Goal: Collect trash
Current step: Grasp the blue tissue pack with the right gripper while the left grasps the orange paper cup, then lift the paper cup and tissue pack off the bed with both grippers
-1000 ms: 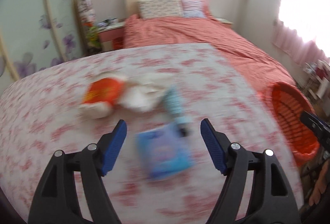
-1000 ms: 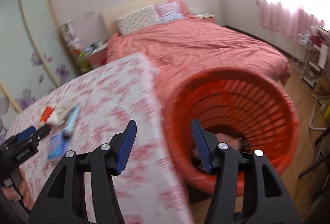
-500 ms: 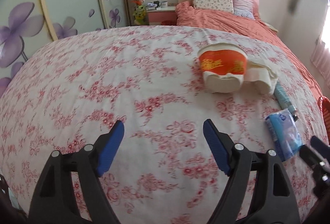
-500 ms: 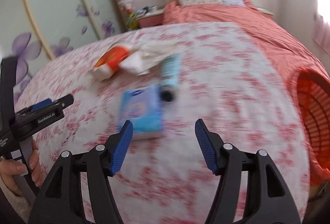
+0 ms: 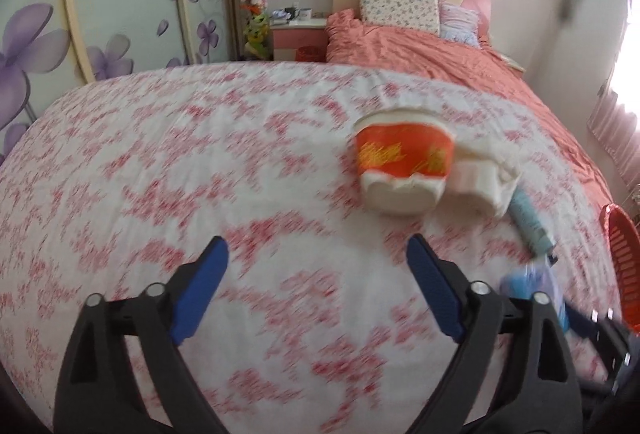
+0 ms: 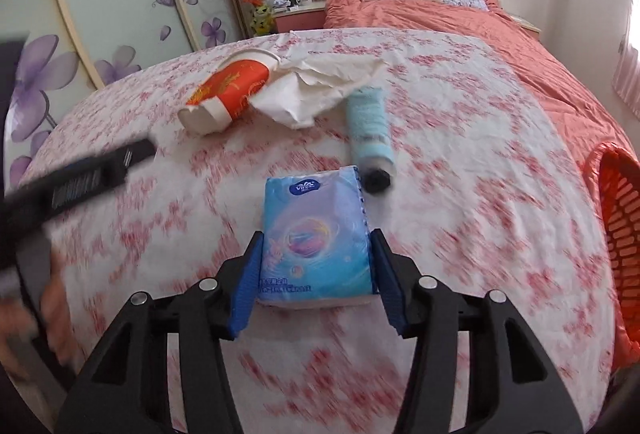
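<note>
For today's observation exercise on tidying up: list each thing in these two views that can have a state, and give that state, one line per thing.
Tissue pack: flat on the cloth, between the right hand-held gripper's closing jaws.
Left hand-held gripper: open, just widened, nothing between the jaws.
Paper cup: on its side, crushed.
Paper: crumpled, against the cup.
Tube: lying down, black cap on.
Orange basket: beside the table.

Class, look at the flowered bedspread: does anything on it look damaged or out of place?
Yes. The orange paper cup lies on its side with its base crushed, against a crumpled tissue. A tube lies loose beside them. None of this belongs on a bedspread.
</note>
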`<state>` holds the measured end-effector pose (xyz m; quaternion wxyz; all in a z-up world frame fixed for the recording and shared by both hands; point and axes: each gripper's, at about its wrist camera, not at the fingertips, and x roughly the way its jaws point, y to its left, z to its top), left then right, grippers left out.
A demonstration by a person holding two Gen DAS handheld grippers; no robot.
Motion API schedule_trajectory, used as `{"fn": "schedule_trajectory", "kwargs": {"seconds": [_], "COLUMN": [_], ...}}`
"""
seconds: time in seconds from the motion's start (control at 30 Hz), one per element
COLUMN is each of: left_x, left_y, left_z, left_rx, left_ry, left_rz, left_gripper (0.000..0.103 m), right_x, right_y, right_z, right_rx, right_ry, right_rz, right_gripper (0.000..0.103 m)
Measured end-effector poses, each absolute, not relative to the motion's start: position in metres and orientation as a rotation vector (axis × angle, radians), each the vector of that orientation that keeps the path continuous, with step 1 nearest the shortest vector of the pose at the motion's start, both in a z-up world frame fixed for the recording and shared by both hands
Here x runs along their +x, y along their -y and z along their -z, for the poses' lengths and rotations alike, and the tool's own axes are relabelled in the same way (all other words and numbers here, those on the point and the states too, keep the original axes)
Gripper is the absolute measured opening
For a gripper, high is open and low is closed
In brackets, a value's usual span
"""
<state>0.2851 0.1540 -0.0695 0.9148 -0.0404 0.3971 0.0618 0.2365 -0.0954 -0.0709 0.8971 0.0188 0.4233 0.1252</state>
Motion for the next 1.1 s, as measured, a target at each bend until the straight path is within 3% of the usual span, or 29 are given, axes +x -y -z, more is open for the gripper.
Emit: {"fn": "schedule_trajectory", "kwargs": {"seconds": [0.17, 0.63, 0.83, 1.1], "left_x": [0.315, 0.39, 0.392, 0.331], "left_y": [-0.128, -0.104, -0.115, -0.126], "left_z": [0.065, 0.086, 0.096, 0.096], "left_rx": [-0.037, 0.038, -0.016, -0.01], "left_ry": [-0.807, -0.916, -0.963, -0.951], "left_rz": [-0.117, -0.138, -0.11, -0.058], "left_gripper": [0.099, 0.099, 0.077, 0.077], "right_x": [0.221, 0.262, 0.27, 0.256], "right_y": [0.132, 0.195, 0.192, 0.185], "right_z": [0.071, 0.076, 0.076, 0.076], "right_rx": [0.023, 0.162, 0.151, 0.152], "right_ry": [-0.867, -0.875, -0.867, -0.864], "right_rz": [-0.167, -0.017, -0.01, -0.058], "right_gripper": [0.053, 0.053, 0.053, 0.053]}}
